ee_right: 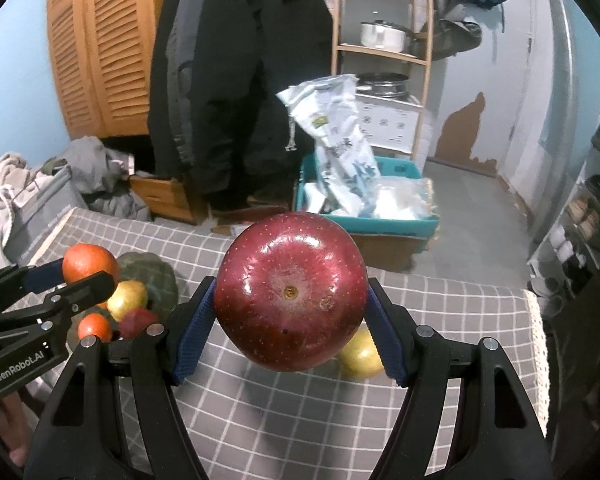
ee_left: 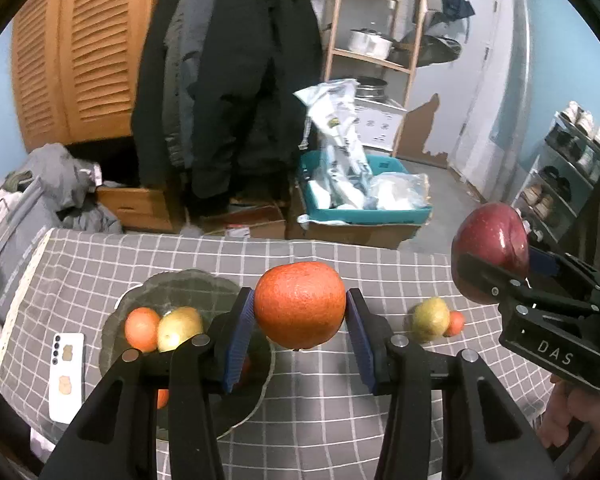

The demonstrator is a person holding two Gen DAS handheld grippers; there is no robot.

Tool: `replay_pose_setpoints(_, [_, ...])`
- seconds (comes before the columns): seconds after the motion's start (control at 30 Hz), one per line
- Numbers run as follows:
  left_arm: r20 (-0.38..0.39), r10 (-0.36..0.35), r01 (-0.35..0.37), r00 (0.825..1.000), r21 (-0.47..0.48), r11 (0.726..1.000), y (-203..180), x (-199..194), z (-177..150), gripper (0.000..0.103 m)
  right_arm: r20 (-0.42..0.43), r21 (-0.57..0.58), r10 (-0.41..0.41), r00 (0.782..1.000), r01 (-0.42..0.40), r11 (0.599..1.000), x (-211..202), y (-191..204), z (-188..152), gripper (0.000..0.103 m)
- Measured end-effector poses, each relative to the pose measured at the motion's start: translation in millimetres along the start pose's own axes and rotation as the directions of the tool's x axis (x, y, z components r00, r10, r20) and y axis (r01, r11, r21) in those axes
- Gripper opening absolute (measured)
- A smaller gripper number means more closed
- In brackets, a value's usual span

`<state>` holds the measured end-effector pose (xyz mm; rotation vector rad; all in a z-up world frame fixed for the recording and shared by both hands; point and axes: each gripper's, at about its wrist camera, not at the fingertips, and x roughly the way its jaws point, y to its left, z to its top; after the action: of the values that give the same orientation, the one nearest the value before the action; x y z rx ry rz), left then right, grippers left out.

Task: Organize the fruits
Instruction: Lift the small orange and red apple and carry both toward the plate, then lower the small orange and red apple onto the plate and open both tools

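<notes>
Left gripper (ee_left: 300, 312) clamps a round orange citrus fruit (ee_left: 300, 304) between blue pads, aloft over the table. Right gripper (ee_right: 290, 312) grips a glossy dark-red apple (ee_right: 290, 292), held wider. At eight o'clock of the orange, a dark glass plate (ee_left: 204, 280) holding fruit; at three o'clock, a loose yellow-green pear (ee_left: 431, 318) on the grey checked tablecloth (ee_left: 340, 400). White phone (ee_left: 66, 376) near the cloth's left edge. Beyond the far edge, open floor and a teal bin (ee_left: 364, 216).

white phone (ee_left: 66, 376) on checked tablecloth (ee_left: 340, 420), hanging dark coats (ee_left: 236, 80), teal bin (ee_left: 364, 214)
</notes>
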<state>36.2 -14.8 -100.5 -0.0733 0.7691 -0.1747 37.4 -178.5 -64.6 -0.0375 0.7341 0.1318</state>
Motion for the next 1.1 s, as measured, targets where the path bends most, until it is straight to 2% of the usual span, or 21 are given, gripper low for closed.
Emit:
replay_pose_setpoints(0.53, [-0.036,0.109,-0.112,0.993,-0.081,0.99,68.8,10.7,-12.2,0.047,-0.059,-0.067,0.107,0.993,-0.11,0.992,49.5,69.2,13.7,0.072])
replay_pose_setpoints(0.83, [-0.106,0.157,-0.171,0.982,-0.135,0.976,114.2,30.5,-30.2,0.047,-0.122,-0.103,0.151,0.981,-0.164,0.981,87.9,106.0,12.8,0.072])
replay_pose_setpoints(1.1, [-0.177,0.175,-0.203,0.968,-0.155,0.967,138.2,56.3,-48.7,0.047,-0.209,-0.116,0.187,0.96,-0.214,0.97,126.7,136.1,1.4,0.072])
